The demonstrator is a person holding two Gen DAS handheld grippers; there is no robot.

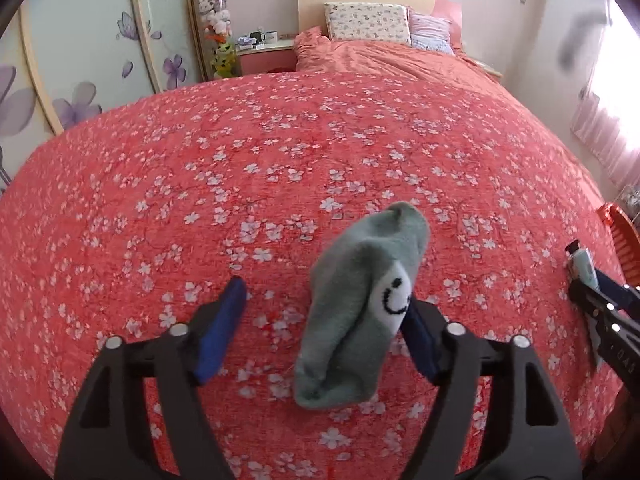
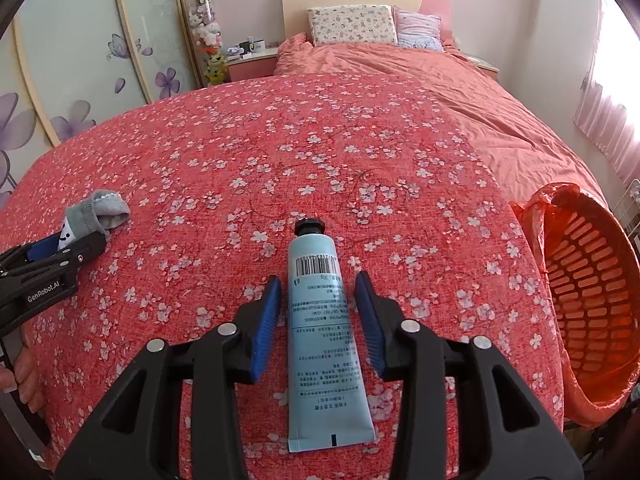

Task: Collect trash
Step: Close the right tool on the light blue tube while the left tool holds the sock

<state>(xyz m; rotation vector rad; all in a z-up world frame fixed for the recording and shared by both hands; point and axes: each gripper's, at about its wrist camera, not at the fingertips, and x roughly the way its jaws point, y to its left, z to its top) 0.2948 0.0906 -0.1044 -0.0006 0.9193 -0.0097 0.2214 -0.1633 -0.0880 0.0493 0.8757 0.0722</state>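
Observation:
A grey sock with a smiley face (image 1: 356, 304) lies crumpled on the red flowered bedspread (image 1: 280, 160). My left gripper (image 1: 325, 292) stands open around it. The sock leans on the right-hand pad and the left pad is well clear of it. From the right wrist view the sock (image 2: 100, 210) sits at the tip of the left gripper (image 2: 76, 246). A light blue tube with a black cap (image 2: 324, 340) lies flat on the bedspread, cap pointing away. My right gripper (image 2: 318, 278) is open astride it, with a gap at each pad.
An orange slatted basket lined with an orange bag (image 2: 592, 280) stands off the bed's right edge, tipped toward me. Pillows (image 2: 352, 24) and a rumpled duvet lie at the far end. A wardrobe (image 2: 80, 60) runs along the left. A hand (image 2: 24, 372) shows at the lower left.

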